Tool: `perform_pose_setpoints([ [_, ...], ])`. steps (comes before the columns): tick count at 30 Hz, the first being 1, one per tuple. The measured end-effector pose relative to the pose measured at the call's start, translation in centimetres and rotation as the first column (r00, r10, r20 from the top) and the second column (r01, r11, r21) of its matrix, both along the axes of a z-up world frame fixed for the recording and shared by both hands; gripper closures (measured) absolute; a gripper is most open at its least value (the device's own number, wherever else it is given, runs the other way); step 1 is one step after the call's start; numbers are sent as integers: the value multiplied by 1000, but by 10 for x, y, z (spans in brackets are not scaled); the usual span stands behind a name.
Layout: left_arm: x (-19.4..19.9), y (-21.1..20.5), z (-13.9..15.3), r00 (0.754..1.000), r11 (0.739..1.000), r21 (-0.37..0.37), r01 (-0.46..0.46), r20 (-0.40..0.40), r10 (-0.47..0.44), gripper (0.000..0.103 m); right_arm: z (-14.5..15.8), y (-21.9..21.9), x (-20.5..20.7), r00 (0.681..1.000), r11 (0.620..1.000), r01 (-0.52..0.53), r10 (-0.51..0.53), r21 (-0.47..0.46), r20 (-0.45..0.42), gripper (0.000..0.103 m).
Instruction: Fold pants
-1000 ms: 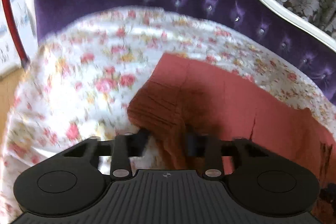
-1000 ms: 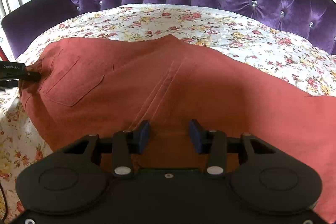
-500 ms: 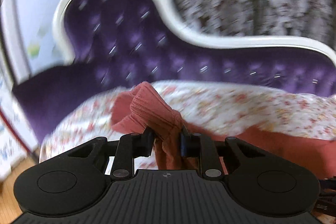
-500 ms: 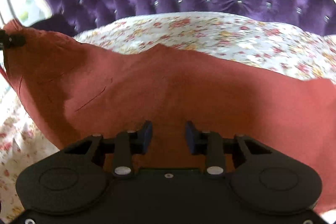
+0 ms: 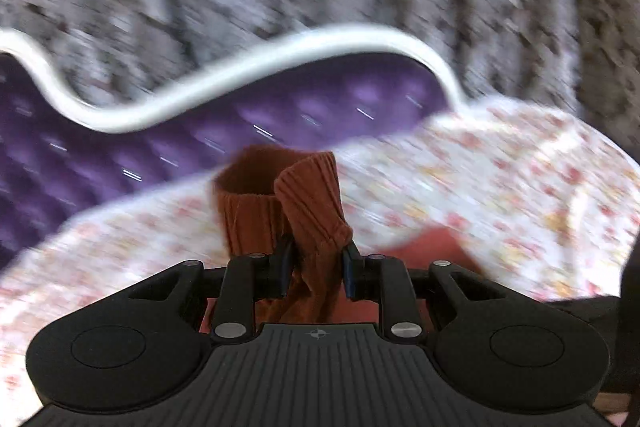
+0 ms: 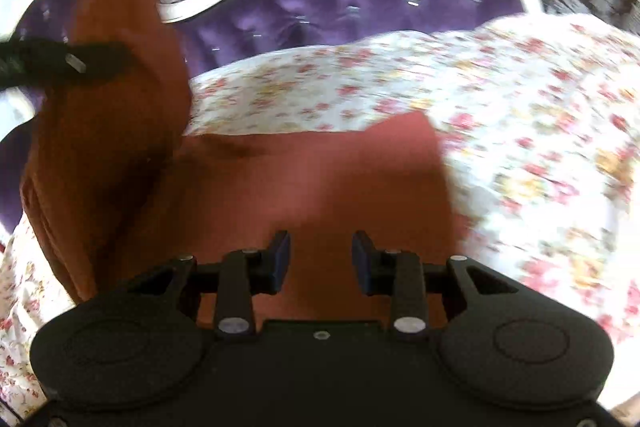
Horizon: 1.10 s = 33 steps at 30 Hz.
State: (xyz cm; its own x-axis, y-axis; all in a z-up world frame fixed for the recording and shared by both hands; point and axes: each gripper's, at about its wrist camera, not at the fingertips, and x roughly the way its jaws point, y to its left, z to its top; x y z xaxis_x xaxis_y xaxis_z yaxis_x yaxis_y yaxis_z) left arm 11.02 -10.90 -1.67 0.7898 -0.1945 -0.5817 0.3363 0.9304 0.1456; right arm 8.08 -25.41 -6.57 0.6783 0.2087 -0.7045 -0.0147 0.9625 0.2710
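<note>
The pants (image 6: 320, 179) lie on a flowered sheet (image 6: 520, 131) over a purple sofa (image 6: 360, 3), part flat and part lifted at the left. The left gripper (image 5: 314, 267) has its fingers pinching a bunched, ribbed edge of the cloth, probably the waistband, and holds it up off the sheet. The right gripper (image 6: 320, 259) hovers over the flat part, fingers partly spread with cloth below them; whether they touch it I cannot tell.

The fabric looks soft and light; it sags and creases freely, so it should drape rather than hold a shape. Hems and waistband give the firmest hold.

Both views are blurred. The legs' ends are cut off, and the pants' full outline cannot be made out.
</note>
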Motion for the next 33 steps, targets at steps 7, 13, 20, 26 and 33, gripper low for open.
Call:
perform_pose_setpoints([
  [7,0,-40,-27,997,996,71,57,-49,-54,74,-7,-15,-3,1000,999,5,-4,35,-16,62],
  [13,-19,-44,-4,989,990,20,143,21,-144,68,-9,-15,-7,1000,999,6,-5,37,-17,62],
  [20,-9,8,-5,1000,1000,6,17,-9,-17,57,-3,-25,-9,999,999,-12,13,39,-36,60],
  [26,18,88,-43,962,977,19,-213,-168,213,57,16,-34,-15,999,999,41,-41,14,28,55],
  [33,21,122,-88,918,971,-28,-236,-334,213,57,17,-23,12,995,994,4,-14,106,95,34],
])
